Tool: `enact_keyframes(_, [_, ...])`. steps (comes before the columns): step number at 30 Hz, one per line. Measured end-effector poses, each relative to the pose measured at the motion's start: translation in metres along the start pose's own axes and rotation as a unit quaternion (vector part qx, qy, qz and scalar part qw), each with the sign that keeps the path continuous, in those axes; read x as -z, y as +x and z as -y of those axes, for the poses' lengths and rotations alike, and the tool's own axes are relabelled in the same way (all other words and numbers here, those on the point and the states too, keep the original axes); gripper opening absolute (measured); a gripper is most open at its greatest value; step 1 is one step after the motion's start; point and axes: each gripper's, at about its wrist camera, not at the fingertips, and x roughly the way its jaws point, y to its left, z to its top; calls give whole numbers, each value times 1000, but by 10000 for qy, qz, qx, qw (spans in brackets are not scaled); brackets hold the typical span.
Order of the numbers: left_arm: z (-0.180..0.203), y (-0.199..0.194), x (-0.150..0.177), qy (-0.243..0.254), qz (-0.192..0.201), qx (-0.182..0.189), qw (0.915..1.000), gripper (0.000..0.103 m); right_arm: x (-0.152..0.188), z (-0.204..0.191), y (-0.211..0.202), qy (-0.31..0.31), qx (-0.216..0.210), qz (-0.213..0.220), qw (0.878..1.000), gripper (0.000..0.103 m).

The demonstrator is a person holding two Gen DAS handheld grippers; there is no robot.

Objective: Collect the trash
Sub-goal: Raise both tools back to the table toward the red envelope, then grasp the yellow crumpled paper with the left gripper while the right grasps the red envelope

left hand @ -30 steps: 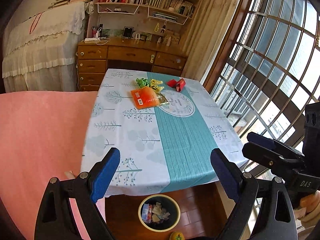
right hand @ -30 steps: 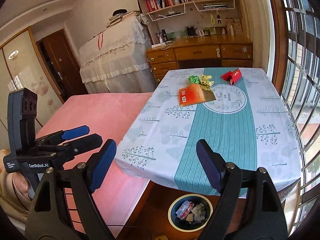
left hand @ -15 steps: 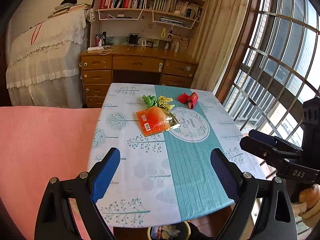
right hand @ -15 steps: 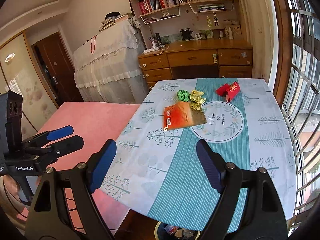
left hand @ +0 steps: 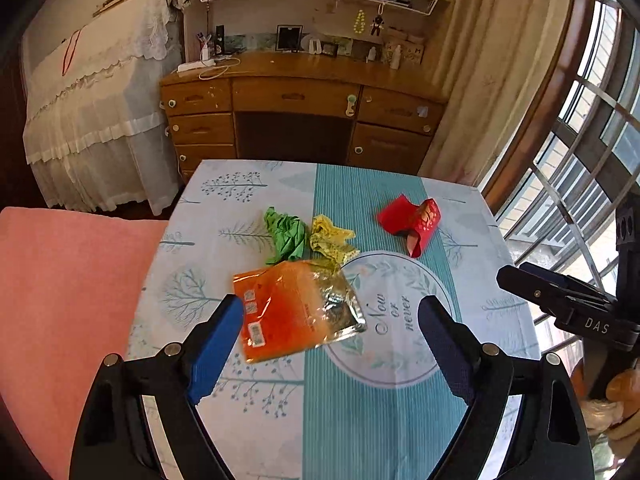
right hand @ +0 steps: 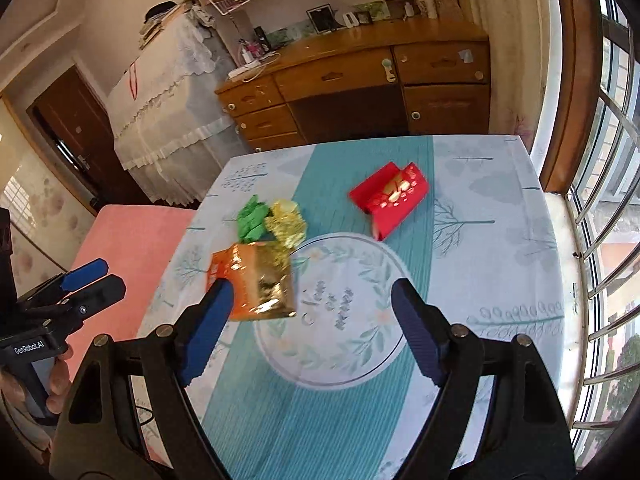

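Left gripper (left hand: 330, 320) jaws closing, nothing between them; right gripper (right hand: 308, 308) released, both above orange wrapper (left hand: 296, 308) on table (left hand: 400, 420).

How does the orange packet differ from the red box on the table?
The orange packet lies flat and crinkled, with a shiny gold foil end; the red box stands taller, folded open, with gold print. The orange packet sits nearer the grippers, left of the teal stripe; the red box lies farther back, toward the window side. Both rest untouched on the tablecloth.
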Motion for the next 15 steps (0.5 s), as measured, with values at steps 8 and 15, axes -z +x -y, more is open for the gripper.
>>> enact_keyframes(8, [16, 142, -61, -425, -825, 104, 9956, 73, -66, 78, 109, 774, 127, -518, 9956, 68])
enact_keyframes(15, [8, 228, -73, -803, -1313, 43, 9881, 63, -85, 108, 184, 1302, 126, -953, 9868, 66])
